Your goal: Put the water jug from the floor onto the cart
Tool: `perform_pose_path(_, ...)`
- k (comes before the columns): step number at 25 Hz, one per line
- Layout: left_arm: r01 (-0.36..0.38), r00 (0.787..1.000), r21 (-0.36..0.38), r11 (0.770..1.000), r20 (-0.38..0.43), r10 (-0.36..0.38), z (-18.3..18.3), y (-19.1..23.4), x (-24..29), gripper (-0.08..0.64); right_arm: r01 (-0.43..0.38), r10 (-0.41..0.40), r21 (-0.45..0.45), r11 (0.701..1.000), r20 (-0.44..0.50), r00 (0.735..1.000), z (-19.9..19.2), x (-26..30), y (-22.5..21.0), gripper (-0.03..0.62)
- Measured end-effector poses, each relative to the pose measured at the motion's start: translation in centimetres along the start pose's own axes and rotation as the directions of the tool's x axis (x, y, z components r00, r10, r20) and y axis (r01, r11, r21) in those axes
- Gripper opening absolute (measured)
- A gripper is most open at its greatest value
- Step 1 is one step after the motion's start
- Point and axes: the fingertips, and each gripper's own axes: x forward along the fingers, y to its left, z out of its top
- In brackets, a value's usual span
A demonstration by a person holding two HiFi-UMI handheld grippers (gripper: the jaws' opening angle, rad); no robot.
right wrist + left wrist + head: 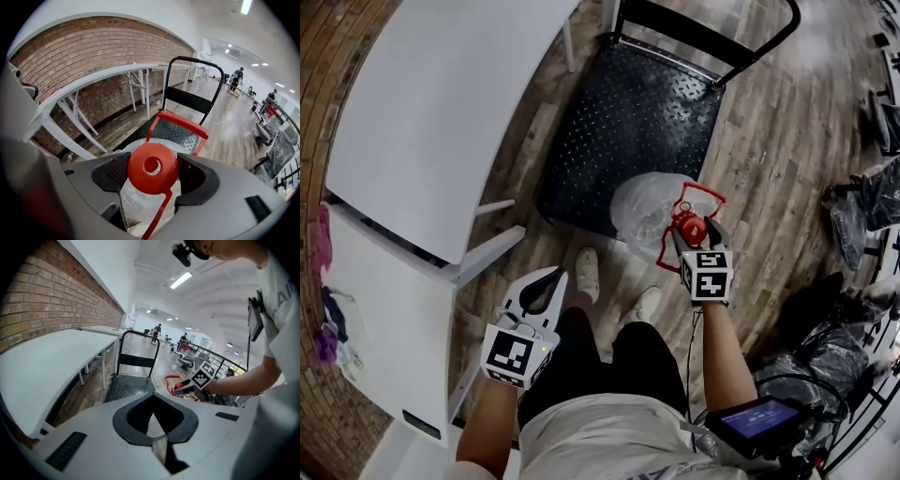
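Note:
The water jug (639,208) is clear plastic with a red cap (152,168) and a red carrying handle (180,123). It is upright at the near edge of the black diamond-plate cart (619,122), just ahead of the person's shoes. My right gripper (692,236) is over it, shut around the neck under the cap, with a dark pad on either side. Whether the jug rests on the floor or hangs just above it I cannot tell. My left gripper (546,286) hangs lower left, away from the jug, shut and empty. From its own view the cart (131,385) lies ahead.
White tables (441,103) stand on the left along a brick wall (93,51). The cart's upright push handle (712,37) is on its far side. Black plastic-wrapped bundles (825,366) and chairs crowd the right. A small screen device (755,419) hangs at the person's right hip.

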Motion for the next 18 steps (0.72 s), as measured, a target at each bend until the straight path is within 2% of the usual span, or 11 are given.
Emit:
perform_pose_path(3, 0.003, 1.000, -0.004, 1.000, -0.006, -0.003, -0.1, -0.1, 0.2, 0.000, 0.002, -0.002, -0.002, 1.000, 0.038, 0.999, 0.0, 0.0, 0.0, 0.314)
perform_pose_path(9, 0.029, 1.000, -0.012, 1.000, -0.007, -0.029, -0.4, -0.7, 0.3, 0.000, 0.017, -0.018, 0.019, 1.000, 0.052, 0.998, -1.0, -0.2, 0.7, 0.314)
perform_pose_path(14, 0.088, 0.996, -0.086, 0.992, 0.036, -0.085, 0.0, -1.3, 0.0, 0.000, 0.044, -0.045, 0.016, 0.999, 0.068, 0.997, -0.8, -0.9, 0.4, 0.314)
perform_pose_path(18, 0.118, 0.992, -0.054, 0.992, 0.041, -0.116, 0.5, -1.6, -0.3, 0.000, 0.048, -0.053, 0.042, 0.998, 0.124, 0.991, 1.0, -4.5, 0.7, 0.314)
